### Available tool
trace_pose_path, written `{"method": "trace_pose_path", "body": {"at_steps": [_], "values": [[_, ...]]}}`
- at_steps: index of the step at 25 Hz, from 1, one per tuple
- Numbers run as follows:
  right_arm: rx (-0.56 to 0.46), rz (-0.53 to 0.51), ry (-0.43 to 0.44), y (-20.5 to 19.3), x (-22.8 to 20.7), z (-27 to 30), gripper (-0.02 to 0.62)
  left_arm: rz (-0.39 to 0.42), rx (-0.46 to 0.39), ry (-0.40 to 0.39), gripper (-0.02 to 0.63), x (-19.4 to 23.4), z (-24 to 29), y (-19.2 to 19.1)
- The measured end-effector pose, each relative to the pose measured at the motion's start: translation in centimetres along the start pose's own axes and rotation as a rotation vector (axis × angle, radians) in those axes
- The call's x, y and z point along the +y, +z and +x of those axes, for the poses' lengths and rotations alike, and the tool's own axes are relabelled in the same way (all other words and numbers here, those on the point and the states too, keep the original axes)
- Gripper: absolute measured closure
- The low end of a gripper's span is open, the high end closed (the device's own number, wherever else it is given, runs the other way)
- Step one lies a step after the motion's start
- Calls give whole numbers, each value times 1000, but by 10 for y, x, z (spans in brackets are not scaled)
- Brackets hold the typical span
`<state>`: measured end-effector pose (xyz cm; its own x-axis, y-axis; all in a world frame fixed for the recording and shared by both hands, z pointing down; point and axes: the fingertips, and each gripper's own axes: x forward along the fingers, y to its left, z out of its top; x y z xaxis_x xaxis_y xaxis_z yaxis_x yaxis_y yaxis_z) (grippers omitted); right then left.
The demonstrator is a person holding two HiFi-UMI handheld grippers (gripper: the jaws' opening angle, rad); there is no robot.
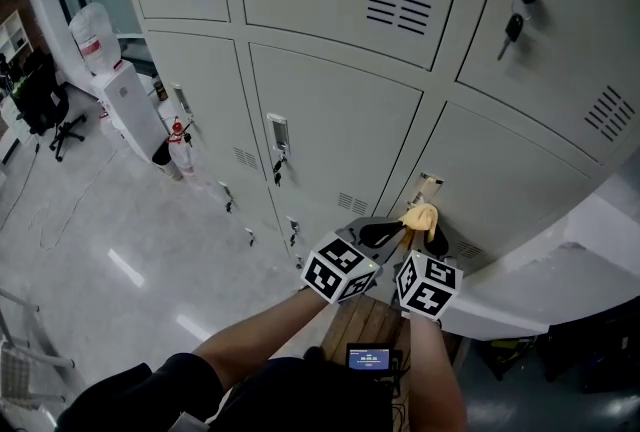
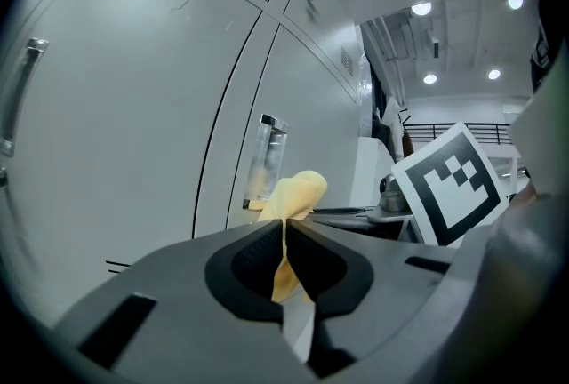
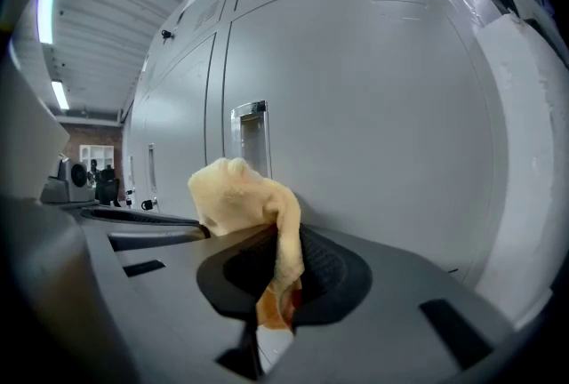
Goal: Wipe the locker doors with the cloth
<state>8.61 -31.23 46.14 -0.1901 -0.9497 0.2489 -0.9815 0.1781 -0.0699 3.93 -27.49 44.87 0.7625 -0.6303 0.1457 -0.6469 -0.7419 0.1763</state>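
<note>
Both tools pinched on cloth, up at the locker door.
L tool (image 1: 388,232) & R tool (image 1: 436,238) are each clamped tight on the yellow cloth (image 1: 420,217), which is bunched at 12 o'clock of their tips, close to the lower door (image 1: 505,182); contact unclear. Handle plate (image 1: 429,186) sits at 12 o'clock of the wad. Prob. best: spread cloth flatter, press on panel, even strokes, skirt the handle.
</note>
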Motion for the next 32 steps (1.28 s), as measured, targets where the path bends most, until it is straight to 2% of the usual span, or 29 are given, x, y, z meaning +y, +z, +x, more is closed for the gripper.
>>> {"method": "trace_pose_path", "body": {"at_steps": [14, 32], "values": [[1, -5, -35, 0, -24, -11, 532, 23, 9, -62, 581, -25, 16, -1], [2, 67, -173, -4, -127, -49, 532, 50, 41, -195, 581, -100, 82, -4]]}}
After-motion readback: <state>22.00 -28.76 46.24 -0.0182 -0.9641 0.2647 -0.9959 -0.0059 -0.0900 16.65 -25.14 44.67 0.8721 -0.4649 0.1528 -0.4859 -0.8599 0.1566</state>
